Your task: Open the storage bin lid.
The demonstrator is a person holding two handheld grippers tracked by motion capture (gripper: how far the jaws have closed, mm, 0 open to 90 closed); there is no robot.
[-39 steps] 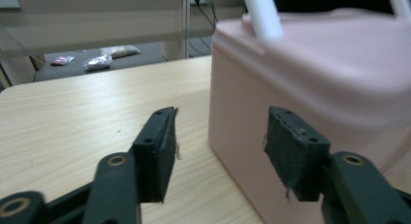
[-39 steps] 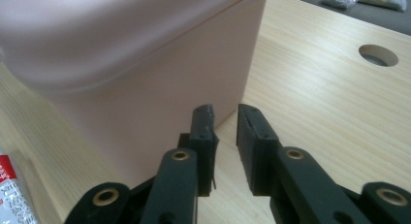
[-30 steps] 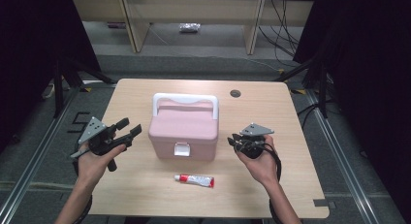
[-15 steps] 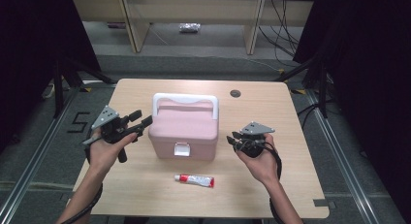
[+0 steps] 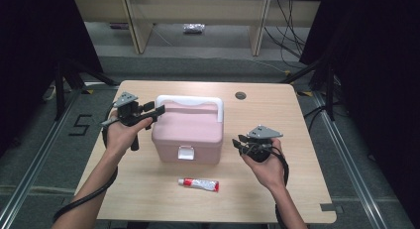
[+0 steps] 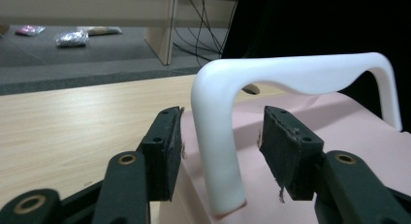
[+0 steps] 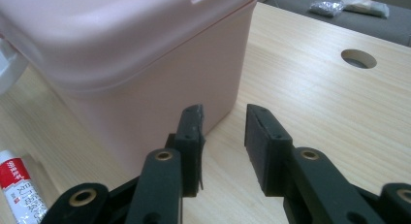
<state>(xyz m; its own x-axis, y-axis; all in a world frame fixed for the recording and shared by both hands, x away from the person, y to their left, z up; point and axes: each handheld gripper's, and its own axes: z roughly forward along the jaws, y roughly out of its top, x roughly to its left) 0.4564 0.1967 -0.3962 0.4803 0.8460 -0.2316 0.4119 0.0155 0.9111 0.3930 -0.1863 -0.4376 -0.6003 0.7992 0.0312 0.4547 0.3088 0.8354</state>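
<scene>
box: pink lidded box (image 5: 188, 132) sits mid-tabletop (image 5: 297, 120), white carry handle (image 6: 291, 78) standing up on the lid, small white latch on the near face

left hand-held gripper (image 5: 148, 111): at the box's far-left corner, jaws either side of the handle's left leg and they've just been closing in. In the left gripper view there's a gap on both sides of the leg, so spread, not pinching yet

right hand-held gripper (image 7: 223, 136): just right of the box, low over the tabletop, jaws just been opening, nothing between them. Spread wide; left pad is right by the box's corner, can't tell if it touches

tube: small red-and-white tube (image 5: 199, 184) lying flat near the front edge, apart from the box

hard to see: the handle's foot is cut off at the bottom of the left gripper view. In the right gripper view only the box's corner and the tube's end show. Print on the tube is too small to read

other: round hole (image 5: 240, 95) in the tabletop, far side
</scene>
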